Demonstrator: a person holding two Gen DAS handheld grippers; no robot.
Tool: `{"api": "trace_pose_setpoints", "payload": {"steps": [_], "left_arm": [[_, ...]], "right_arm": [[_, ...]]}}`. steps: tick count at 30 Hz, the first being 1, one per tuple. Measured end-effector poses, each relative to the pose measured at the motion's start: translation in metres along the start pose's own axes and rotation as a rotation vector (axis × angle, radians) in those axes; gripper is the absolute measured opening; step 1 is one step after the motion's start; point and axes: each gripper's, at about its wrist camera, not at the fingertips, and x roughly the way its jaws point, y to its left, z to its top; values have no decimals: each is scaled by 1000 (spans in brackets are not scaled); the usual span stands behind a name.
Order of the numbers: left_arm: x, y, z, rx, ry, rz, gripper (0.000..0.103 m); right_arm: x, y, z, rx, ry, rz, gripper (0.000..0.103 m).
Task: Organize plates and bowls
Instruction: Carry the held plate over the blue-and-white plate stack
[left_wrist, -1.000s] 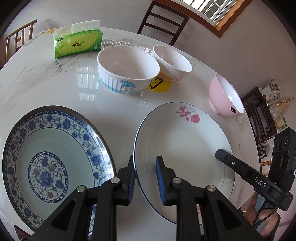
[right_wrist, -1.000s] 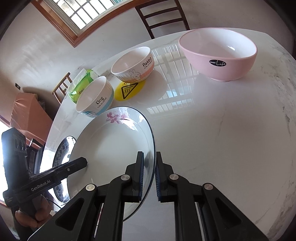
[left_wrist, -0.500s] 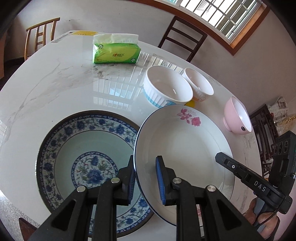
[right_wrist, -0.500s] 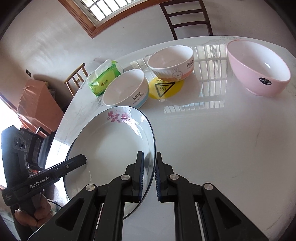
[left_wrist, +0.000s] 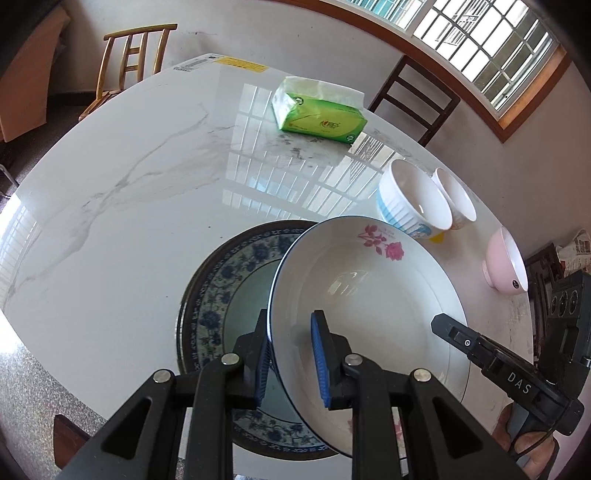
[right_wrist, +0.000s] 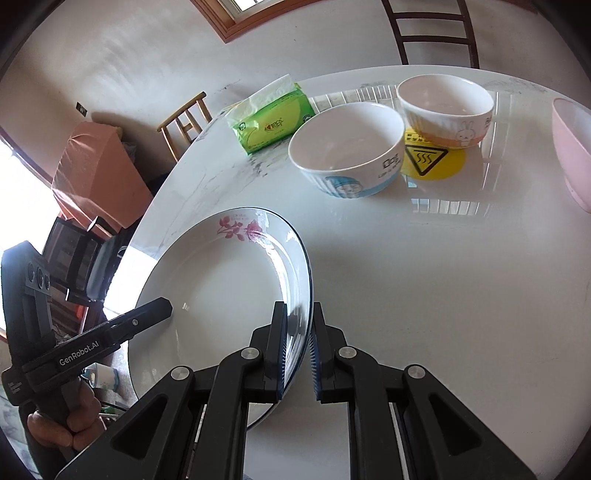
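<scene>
Both grippers hold the white rose plate (left_wrist: 369, 295) by opposite rims, lifted off the table. My left gripper (left_wrist: 290, 356) is shut on its left rim. My right gripper (right_wrist: 298, 343) is shut on its right rim (right_wrist: 295, 266). The plate hangs tilted over the right half of the blue-patterned plate (left_wrist: 236, 266), which lies on the marble table (left_wrist: 129, 184). The blue-and-white ribbed bowl (left_wrist: 412, 206) (right_wrist: 347, 155), the rabbit bowl (right_wrist: 447, 107) on a yellow mat (right_wrist: 432, 162), and the pink bowl (left_wrist: 506, 264) stand beyond.
A green tissue pack (left_wrist: 319, 116) (right_wrist: 269, 118) lies at the table's far side. A wooden chair (left_wrist: 129, 55) and a dark chair (left_wrist: 417, 99) stand around the table. The table edge runs close below the blue plate.
The rose plate has been lifted and carried left, from beside the blue-patterned plate to over its right half. Both grippers moved with it and stayed shut.
</scene>
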Motion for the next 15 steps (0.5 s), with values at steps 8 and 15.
{"api": "trace_pose_setpoints", "payload": {"steps": [8, 15], "left_arm": [[2, 21, -3, -28, 14, 6, 21], [11, 31, -3, -39, 36, 4, 21]], "right_arm": [[21, 19, -5, -18, 45, 5, 12], [30, 19, -7, -11, 72, 3, 12]]}}
